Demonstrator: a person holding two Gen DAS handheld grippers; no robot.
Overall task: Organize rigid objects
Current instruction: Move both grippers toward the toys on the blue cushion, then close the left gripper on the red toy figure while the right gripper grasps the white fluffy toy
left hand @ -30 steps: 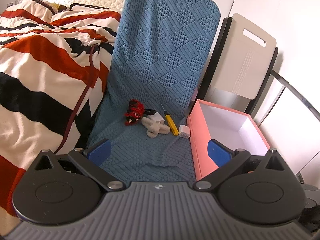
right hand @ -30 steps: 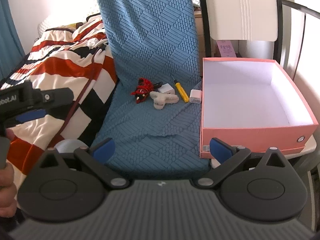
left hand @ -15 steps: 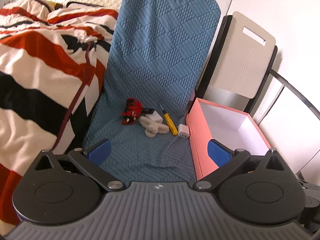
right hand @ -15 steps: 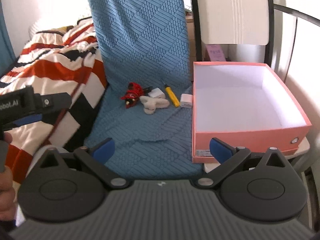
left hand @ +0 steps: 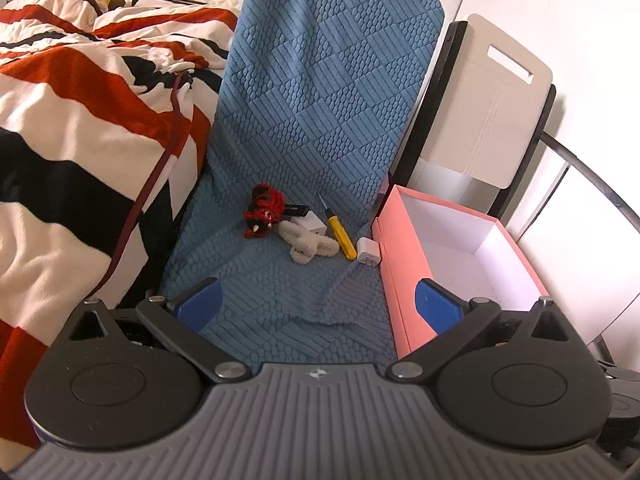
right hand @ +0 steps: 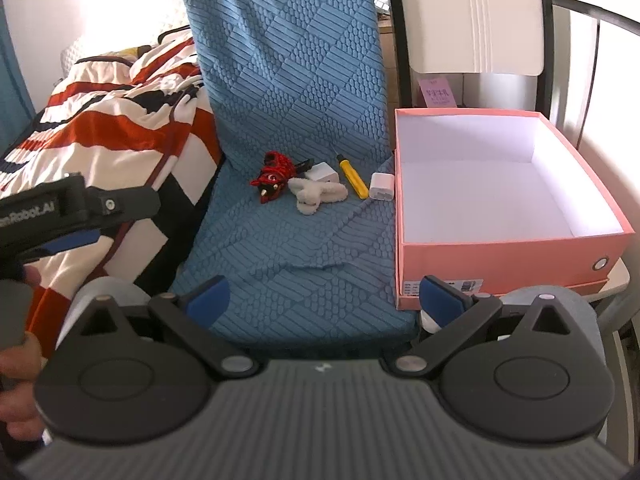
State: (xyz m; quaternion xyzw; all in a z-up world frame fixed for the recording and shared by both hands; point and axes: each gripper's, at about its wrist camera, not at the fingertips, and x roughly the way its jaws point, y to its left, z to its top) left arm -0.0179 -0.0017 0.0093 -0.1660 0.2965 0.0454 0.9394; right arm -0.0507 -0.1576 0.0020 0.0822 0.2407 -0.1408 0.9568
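Small objects lie in a cluster on the blue quilted seat [left hand: 276, 280] [right hand: 288, 248]: a red and black toy [left hand: 264, 210] [right hand: 276, 172], a black stick [left hand: 296, 210], a white block [left hand: 310, 224] [right hand: 322, 172], a fluffy cream piece [left hand: 308, 244] [right hand: 318, 194], a yellow-handled tool [left hand: 340, 230] [right hand: 354, 178] and a white charger cube [left hand: 368, 252] [right hand: 382, 186]. An empty pink box [left hand: 390, 248] [right hand: 500, 256] stands to their right. My left gripper [left hand: 318, 304] and right gripper [right hand: 324, 298] are both open, empty, and well short of the cluster.
A striped red, white and black blanket [left hand: 72, 140] [right hand: 112, 128] covers the bed at left. A white folding chair back [left hand: 488, 96] [right hand: 472, 16] stands behind the box. In the right wrist view a hand [right hand: 18, 376] holds the left gripper's body [right hand: 72, 208] at far left.
The left wrist view has drifted slightly; the right wrist view has moved a little closer, with the cluster and box shifting right. Nothing was grasped and the objects lie as before.
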